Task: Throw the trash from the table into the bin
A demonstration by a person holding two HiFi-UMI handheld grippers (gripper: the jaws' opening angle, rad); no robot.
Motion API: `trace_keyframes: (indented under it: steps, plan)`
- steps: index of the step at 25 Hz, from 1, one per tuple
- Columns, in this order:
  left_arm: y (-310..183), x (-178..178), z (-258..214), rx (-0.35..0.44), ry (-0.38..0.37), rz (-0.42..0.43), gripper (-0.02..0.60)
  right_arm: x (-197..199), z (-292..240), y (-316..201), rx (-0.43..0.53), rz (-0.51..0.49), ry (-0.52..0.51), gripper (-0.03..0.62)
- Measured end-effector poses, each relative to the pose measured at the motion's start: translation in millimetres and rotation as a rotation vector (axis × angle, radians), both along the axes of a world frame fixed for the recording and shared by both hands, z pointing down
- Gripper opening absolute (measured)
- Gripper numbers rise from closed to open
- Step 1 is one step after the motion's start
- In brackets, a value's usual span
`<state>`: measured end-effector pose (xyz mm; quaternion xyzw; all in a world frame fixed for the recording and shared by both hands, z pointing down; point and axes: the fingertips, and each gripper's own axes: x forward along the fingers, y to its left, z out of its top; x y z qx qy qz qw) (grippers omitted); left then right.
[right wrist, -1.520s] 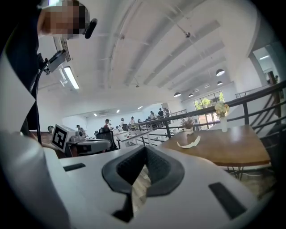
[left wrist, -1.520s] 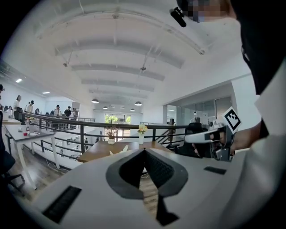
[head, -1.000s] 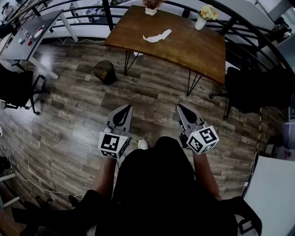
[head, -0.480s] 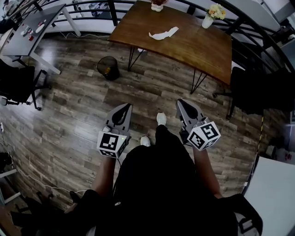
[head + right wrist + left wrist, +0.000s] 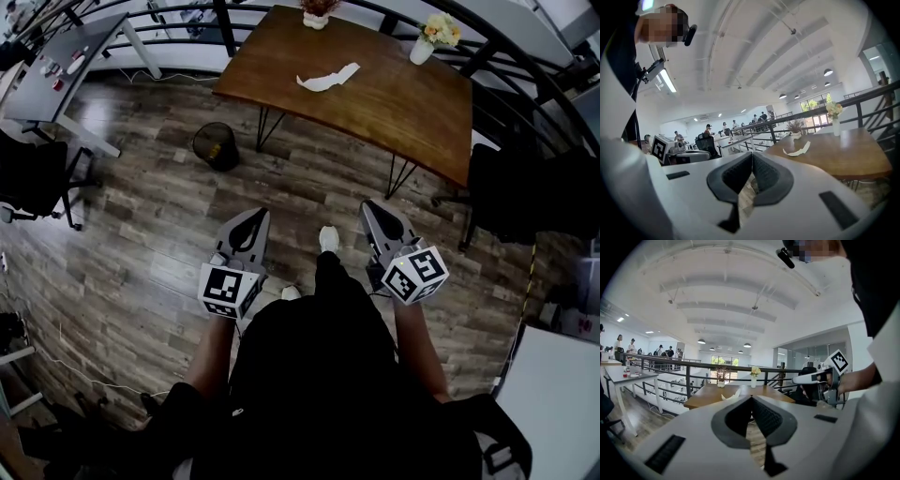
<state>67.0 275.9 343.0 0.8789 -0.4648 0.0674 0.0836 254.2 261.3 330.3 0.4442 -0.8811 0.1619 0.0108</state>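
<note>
The left gripper (image 5: 255, 215) and right gripper (image 5: 367, 204) are pointing forward, jaws closed on nothing. The trash (image 5: 327, 77), a white paper strip, is lying on the table (image 5: 403, 103) well ahead of them, its long axis running crosswise; the right gripper is looking slightly nearer. The bin (image 5: 215, 146) is standing left of the table. No readable writing is showing.
</note>
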Motion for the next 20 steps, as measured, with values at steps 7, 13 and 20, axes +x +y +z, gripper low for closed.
trace_keyframes:
  steps: [7,13,20]
  plan:
    - [-71,33,-10,0.015,-0.015,-0.015,0.011,34,4,-66,-0.009,-0.024,-0.005,0.014]
    - [-135,71,-19,0.013,-0.024,-0.034,0.011,74,1,-137,-0.012,-0.048,0.002,0.014]
    - [-194,110,-11,-0.020,-0.050,-0.062,0.011,110,7,-199,-0.016,-0.102,-0.003,0.014]
